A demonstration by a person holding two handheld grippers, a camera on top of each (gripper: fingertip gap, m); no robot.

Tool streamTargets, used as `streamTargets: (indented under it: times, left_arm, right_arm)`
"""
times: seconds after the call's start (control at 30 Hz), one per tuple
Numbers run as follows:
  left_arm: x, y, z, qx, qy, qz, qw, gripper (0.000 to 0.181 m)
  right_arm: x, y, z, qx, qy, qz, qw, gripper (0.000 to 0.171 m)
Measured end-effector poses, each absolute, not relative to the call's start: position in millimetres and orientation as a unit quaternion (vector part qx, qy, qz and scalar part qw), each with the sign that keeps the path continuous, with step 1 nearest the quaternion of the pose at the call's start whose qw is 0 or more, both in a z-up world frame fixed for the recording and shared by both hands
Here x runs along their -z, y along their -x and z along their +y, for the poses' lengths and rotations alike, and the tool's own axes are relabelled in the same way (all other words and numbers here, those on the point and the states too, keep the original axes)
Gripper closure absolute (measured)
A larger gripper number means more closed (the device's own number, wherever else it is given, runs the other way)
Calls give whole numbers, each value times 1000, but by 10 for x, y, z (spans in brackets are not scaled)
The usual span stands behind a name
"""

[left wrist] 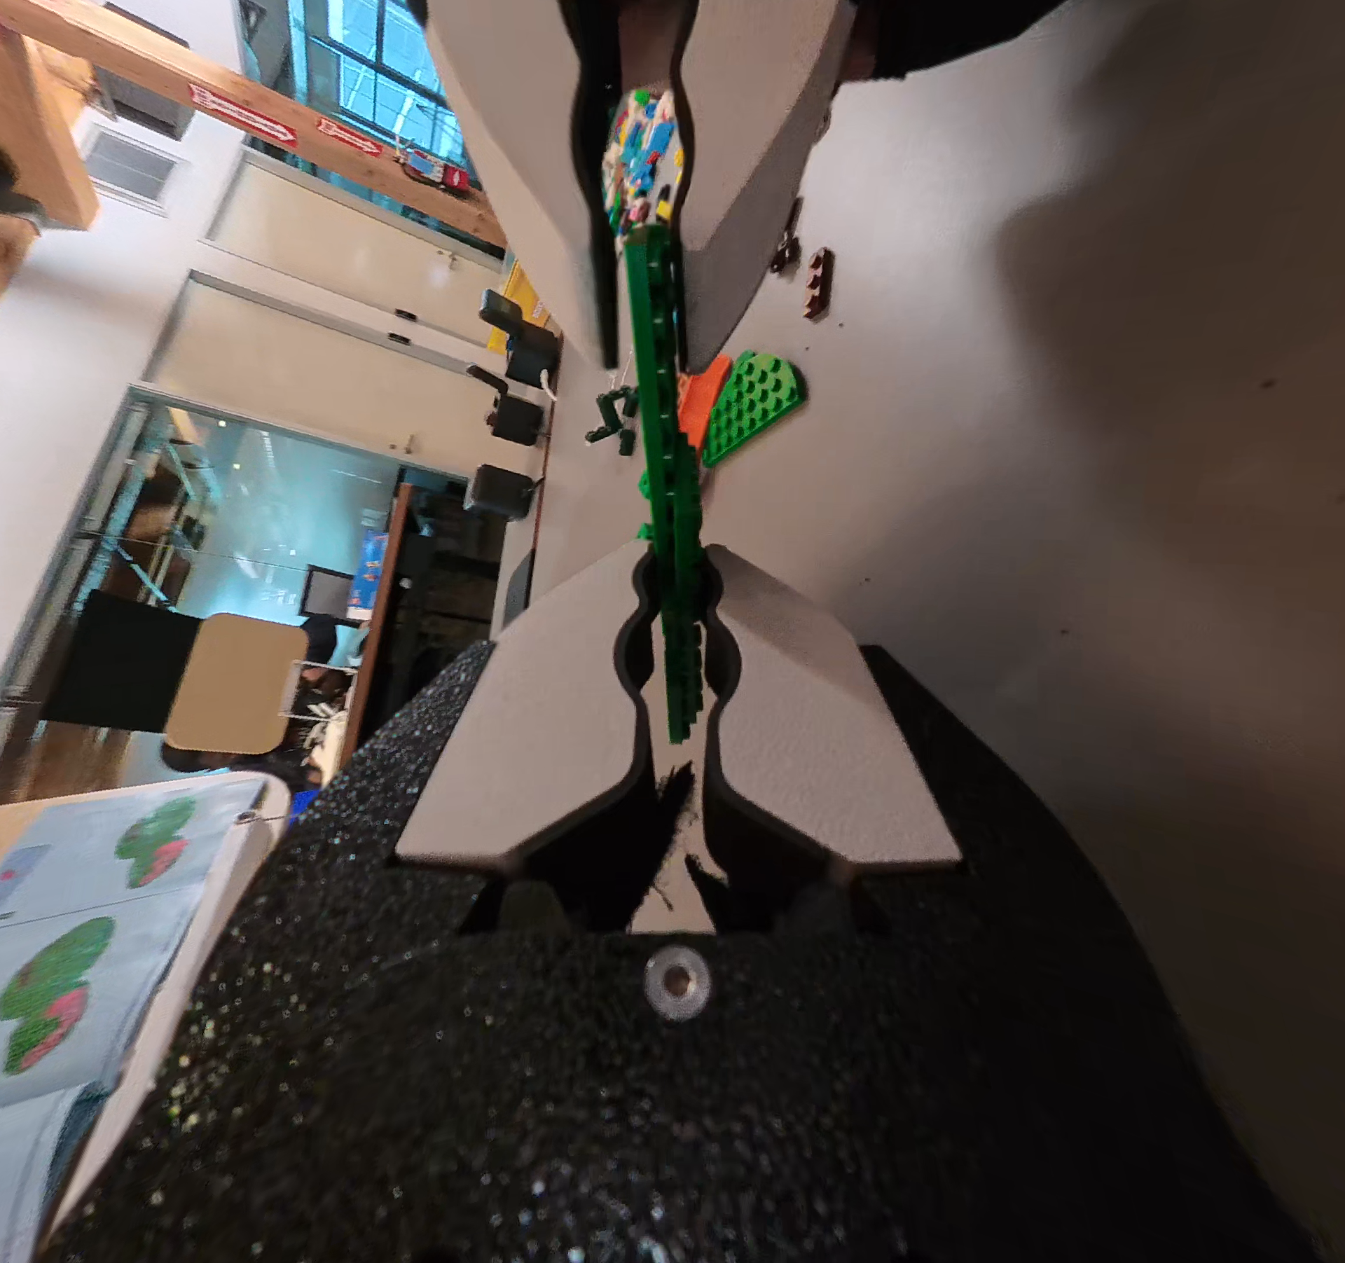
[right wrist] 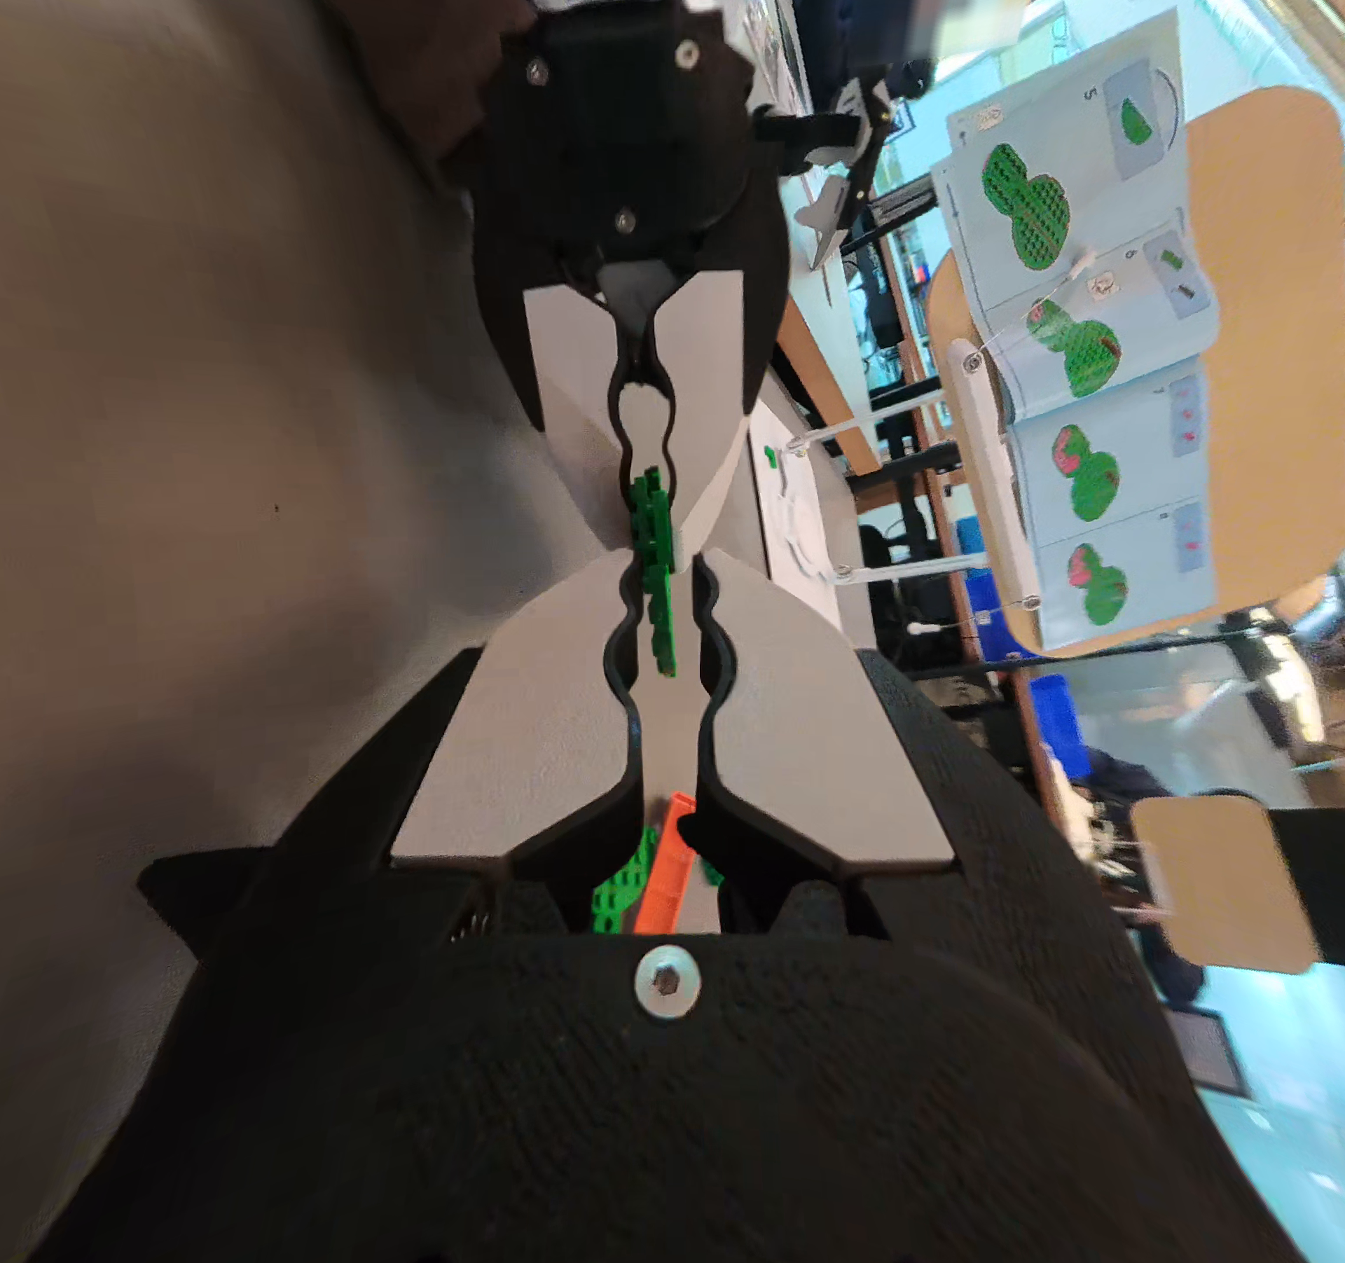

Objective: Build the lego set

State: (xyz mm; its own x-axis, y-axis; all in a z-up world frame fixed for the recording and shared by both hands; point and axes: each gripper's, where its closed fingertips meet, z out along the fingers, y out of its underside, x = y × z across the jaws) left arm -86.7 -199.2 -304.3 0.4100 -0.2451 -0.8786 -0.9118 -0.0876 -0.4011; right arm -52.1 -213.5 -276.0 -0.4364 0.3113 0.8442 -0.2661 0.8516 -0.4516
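A green plate assembly [left wrist: 666, 471] is held edge-on in the air between my two grippers, which face each other above the white table [left wrist: 1055, 500]. My left gripper [left wrist: 677, 573] is shut on its near end. My right gripper [left wrist: 644, 347] closes on the far end. In the right wrist view the assembly [right wrist: 655, 573] sits between my right gripper's [right wrist: 661, 566] fingers, against one finger with a thin gap at the other. The left gripper [right wrist: 648, 500] holds it beyond.
A bright green rounded plate [left wrist: 757, 406], an orange plate [left wrist: 702, 398], small dark green pieces [left wrist: 615, 416] and brown pieces [left wrist: 819, 282] lie on the table. A pile of coloured pieces [left wrist: 644, 144] lies farther off. The instruction booklet [right wrist: 1092, 355] stands on a holder at the table's edge.
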Motion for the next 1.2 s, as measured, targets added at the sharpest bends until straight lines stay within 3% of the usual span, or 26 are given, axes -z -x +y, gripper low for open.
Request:
streamTargets:
  times: [0.1, 0.33, 0.63, 0.67, 0.8, 0.9, 1.03, 1.2]
  left_arm:
    - [3056, 891, -1989, -334, 661, 439, 509, 173]
    - [3076, 917, -1979, -346, 661, 441, 499, 172]
    - [3028, 916, -1953, -374, 640, 436, 511, 171]
    - [2992, 933, -1940, -374, 642, 419, 522, 167]
    - [2787, 1058, -1940, -366, 650, 356, 563, 120]
    - [2723, 1184, -1937, -325, 679, 303, 585, 94]
    - [2690, 1197, -1943, -232, 703, 254, 623, 88]
    - [2567, 841, -2005, 38, 697, 197, 688, 93]
  right_arm:
    - [2804, 530, -2148, -229, -23, -799, 556, 166]
    - [2796, 525, -2204, -199, -62, -784, 585, 157]
    - [2830, 537, -2176, -173, -69, -789, 586, 168]
    - [2816, 542, -2167, -171, -70, -785, 591, 169]
    - [2786, 554, -2128, -180, -62, -777, 600, 169]
    - [2701, 546, -2112, -230, -33, -767, 599, 169]
    - [2394, 500, -2091, -394, 60, -721, 567, 168]
    - [2176, 531, -2028, -628, 224, -648, 368, 169]
